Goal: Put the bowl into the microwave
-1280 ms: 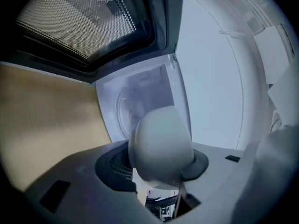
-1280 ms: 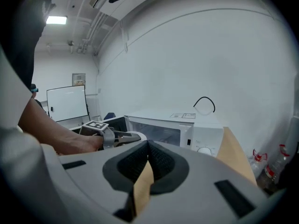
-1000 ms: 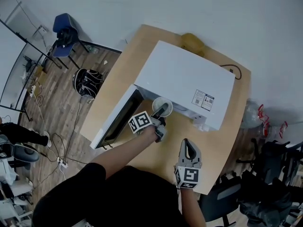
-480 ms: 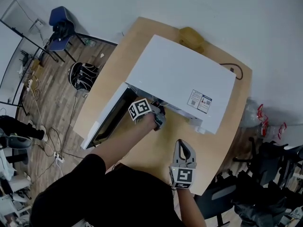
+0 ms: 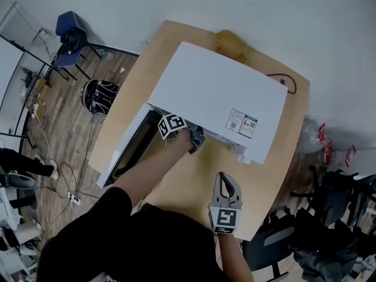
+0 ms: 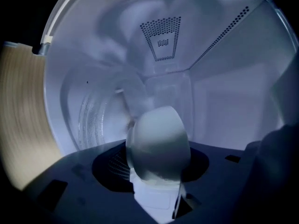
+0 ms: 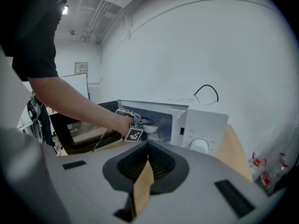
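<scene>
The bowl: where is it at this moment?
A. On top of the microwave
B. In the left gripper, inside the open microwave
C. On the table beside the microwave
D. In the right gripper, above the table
B: in the left gripper view the left gripper is clamped on the white bowl, with the microwave cavity walls and glass turntable around it.

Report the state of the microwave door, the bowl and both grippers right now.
Microwave door: open.
Bowl: held, inside the microwave.
Left gripper: shut on the bowl.
Right gripper: shut, empty, outside the microwave.
</scene>
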The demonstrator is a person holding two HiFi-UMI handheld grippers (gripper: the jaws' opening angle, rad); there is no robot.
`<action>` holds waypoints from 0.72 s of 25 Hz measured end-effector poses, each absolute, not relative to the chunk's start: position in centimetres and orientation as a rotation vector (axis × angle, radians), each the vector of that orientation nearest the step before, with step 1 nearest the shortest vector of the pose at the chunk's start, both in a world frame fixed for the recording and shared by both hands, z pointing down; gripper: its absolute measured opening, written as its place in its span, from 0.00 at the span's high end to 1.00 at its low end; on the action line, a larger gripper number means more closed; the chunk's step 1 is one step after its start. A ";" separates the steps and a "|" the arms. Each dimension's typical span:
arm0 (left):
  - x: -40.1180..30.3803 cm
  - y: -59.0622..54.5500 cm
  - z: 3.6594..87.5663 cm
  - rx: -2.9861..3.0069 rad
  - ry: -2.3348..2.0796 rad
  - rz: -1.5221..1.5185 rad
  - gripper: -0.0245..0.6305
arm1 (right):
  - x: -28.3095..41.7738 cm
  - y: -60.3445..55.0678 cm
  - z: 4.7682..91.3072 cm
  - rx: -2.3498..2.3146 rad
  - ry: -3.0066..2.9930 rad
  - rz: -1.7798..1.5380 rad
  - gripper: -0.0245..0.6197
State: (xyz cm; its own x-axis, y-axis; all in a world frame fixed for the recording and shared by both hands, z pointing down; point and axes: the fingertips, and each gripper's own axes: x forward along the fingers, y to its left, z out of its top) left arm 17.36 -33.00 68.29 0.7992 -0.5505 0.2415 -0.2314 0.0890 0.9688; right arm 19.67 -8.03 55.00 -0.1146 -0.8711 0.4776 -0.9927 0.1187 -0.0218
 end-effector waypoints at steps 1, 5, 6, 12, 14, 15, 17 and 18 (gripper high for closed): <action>17.3 -33.3 68.3 1.502 -0.682 -0.255 0.66 | 20.1 -7.9 55.0 1.828 -2.047 0.491 0.87; 16.8 -34.5 68.2 1.551 -0.774 -0.197 0.62 | 22.3 -7.5 55.3 1.880 -2.006 0.501 0.87; 16.7 -34.7 68.2 1.549 -0.781 -0.200 0.62 | 22.9 -7.3 55.3 1.895 -1.993 0.504 0.87; 16.3 -34.8 68.0 1.577 -0.792 -0.211 0.62 | 24.5 -6.1 55.3 1.986 -1.930 0.559 0.87; 16.3 -34.7 68.0 1.564 -0.787 -0.231 0.61 | 24.1 -5.7 55.7 1.978 -1.929 0.583 0.87; 16.2 -34.6 67.9 1.549 -0.784 -0.242 0.59 | 23.8 -5.5 55.9 1.967 -1.933 0.592 0.87; 15.9 -34.5 67.9 1.526 -0.787 -0.243 0.55 | 23.1 -5.4 55.8 1.952 -1.944 0.579 0.87; 15.7 -34.5 67.9 1.515 -0.792 -0.236 0.55 | 22.9 -5.5 55.5 1.958 -1.947 0.554 0.87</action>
State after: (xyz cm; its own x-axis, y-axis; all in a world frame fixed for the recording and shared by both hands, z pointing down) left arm 15.69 -34.46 67.91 0.7354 -0.6003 0.3145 -0.3298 0.0884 0.9399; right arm 22.87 -5.54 55.48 -0.0064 -0.8731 0.4875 -0.9989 -0.0166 -0.0427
